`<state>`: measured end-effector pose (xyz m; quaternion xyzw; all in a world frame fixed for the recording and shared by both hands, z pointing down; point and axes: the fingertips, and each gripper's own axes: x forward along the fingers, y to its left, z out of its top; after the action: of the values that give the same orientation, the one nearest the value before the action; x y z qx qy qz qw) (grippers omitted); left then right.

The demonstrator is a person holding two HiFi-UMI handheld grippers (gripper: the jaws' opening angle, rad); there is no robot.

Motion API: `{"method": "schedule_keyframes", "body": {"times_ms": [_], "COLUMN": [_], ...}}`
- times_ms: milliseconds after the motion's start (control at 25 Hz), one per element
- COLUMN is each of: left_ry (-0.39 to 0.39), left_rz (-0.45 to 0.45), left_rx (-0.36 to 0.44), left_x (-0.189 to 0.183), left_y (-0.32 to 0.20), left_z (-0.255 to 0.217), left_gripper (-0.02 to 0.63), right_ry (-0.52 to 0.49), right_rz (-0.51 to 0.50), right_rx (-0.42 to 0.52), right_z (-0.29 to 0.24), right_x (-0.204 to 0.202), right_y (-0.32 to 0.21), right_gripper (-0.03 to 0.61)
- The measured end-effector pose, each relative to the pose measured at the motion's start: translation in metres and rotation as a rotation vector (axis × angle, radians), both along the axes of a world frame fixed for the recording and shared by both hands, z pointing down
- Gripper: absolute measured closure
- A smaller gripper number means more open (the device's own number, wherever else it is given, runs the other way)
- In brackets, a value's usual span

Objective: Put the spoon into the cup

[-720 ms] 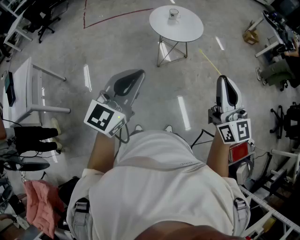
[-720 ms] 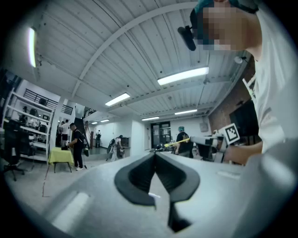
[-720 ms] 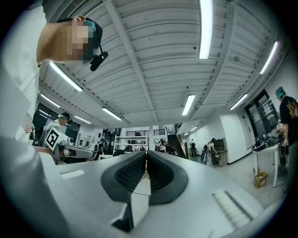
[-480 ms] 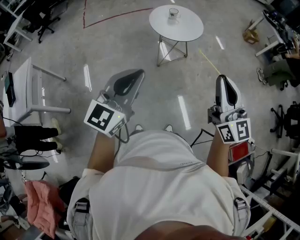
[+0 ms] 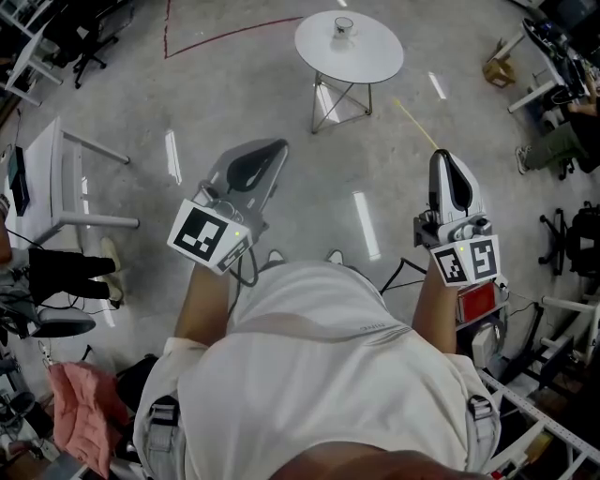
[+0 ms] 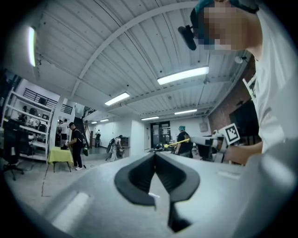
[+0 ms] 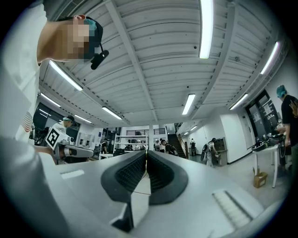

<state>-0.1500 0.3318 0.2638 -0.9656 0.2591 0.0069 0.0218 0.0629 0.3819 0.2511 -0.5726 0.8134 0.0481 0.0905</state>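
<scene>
Shift since earlier: the round tabletop (image 5: 370,56) and the cup (image 5: 344,26) now sit a touch higher and further left in the head view. Both tools are about where they were, so the camera seems to have moved rather than the things.
Floor (image 5: 281,94): grey, smooth and glossy, with streaks of reflected ceiling light. It carries the tabletop well ahead of the person.
Tabletop: a white, flat, matte disc on thin wire legs (image 5: 337,98), well apart from both tools. By my judgement the approach has not started.
Left tool (image 5: 267,155): a pale grey shell with dark ribbed pads. Its own view shows the jaws (image 6: 155,158) closed together with nothing between them. It is held low by the waist, probably at rest.
Right tool (image 5: 448,161): same build, with the jaws (image 7: 146,160) pressed together and empty. It points forward toward the tabletop.
Cup: small, pale or clear, and upright near the far edge of the tabletop.
Spoon: too small to make out, so I cannot tell whether it lies beside the cup or in it.
</scene>
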Motion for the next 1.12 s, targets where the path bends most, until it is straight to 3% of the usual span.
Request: {"method": "schedule_keyframes", "body": {"times_ms": [480, 880, 1120], "left_ry": [-0.016, -0.037, -0.050], "left_rz": [0.001, 0.013, 0.004], "left_rx": [-0.001, 0.010, 0.001], "left_x": [0.041, 0.128, 0.158], "left_y": [0.007, 0.025, 0.017], "left_z": [-0.003, 0.013, 0.020], "left_gripper": [0.611, 0.611, 0.611], "right_ry": [-0.035, -0.054, -0.080], "right_rz": [-0.026, -0.021, -0.021], "right_rx": [-0.009, -0.022, -0.035], "right_z": [0.003, 0.022, 0.037], "right_x": [0.038, 0.129, 0.164], "right_y": [0.003, 0.016, 0.006], "right_gripper": [0.566, 0.566, 0.566]}}
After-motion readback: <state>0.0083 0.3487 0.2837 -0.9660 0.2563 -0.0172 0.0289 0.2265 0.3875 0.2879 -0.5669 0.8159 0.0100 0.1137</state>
